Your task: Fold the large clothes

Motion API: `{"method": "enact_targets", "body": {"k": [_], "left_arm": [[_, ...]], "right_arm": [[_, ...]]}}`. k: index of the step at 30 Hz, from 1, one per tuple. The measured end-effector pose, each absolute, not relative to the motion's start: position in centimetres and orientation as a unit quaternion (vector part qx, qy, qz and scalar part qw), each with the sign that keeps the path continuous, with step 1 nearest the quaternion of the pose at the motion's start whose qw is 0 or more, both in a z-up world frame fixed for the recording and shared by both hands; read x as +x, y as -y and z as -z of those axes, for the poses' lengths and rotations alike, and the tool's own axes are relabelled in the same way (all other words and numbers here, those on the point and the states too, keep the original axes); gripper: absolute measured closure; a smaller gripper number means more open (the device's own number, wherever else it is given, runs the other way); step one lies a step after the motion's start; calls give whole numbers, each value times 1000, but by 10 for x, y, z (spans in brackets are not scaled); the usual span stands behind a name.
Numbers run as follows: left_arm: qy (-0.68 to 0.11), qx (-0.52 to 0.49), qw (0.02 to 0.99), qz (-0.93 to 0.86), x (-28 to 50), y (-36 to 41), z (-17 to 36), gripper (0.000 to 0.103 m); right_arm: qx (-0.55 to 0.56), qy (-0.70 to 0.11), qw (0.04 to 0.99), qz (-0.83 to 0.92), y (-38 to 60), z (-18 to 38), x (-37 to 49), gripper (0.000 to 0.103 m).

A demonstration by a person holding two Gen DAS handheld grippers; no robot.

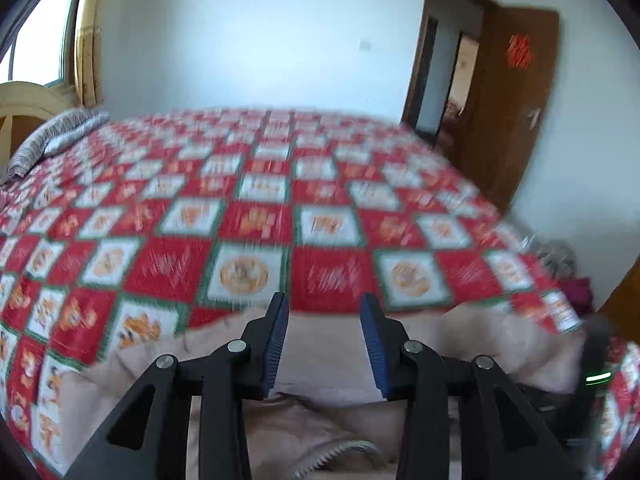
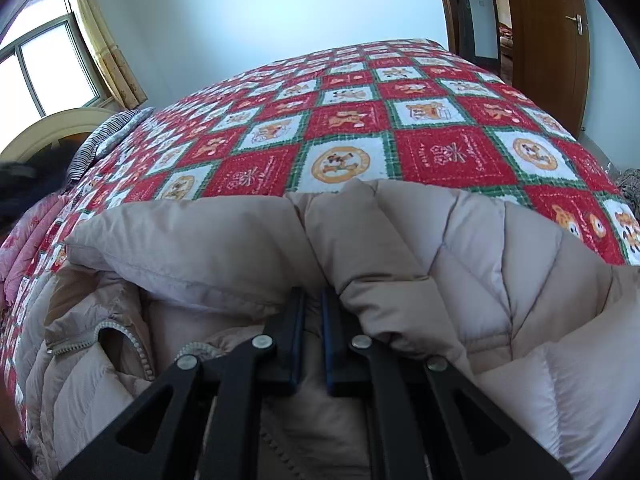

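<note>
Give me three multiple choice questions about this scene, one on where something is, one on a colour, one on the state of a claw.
1. Where does the padded coat lie?
A. on the quilt-covered bed
B. on a chair
C. on the floor

2. What colour is the coat?
A. navy
B. beige
C. green

3. How does the left claw stand?
A. shut on the coat
B. open above the coat
C. shut on the curtain

Answers:
1 A, the coat rests on the red checked quilt.
2 B, its quilted panels are pale beige.
3 B, its jaws are spread with nothing between them, whereas the right claw pinches a coat fold.
</note>
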State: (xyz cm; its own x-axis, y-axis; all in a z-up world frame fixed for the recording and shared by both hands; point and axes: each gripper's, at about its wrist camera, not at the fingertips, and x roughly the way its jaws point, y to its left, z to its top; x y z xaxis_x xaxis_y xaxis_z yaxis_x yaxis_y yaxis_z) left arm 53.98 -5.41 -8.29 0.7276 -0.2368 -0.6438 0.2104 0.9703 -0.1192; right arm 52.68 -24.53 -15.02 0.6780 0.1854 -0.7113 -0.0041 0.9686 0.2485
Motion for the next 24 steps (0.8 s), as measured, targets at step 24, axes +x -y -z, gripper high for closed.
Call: {"method": "enact_targets", "body": {"k": [24], "left_arm": [[-401, 2, 912, 88, 556, 55, 150, 65]], "right_arm": [[136, -414, 900, 5, 266, 151, 527, 91]]}}
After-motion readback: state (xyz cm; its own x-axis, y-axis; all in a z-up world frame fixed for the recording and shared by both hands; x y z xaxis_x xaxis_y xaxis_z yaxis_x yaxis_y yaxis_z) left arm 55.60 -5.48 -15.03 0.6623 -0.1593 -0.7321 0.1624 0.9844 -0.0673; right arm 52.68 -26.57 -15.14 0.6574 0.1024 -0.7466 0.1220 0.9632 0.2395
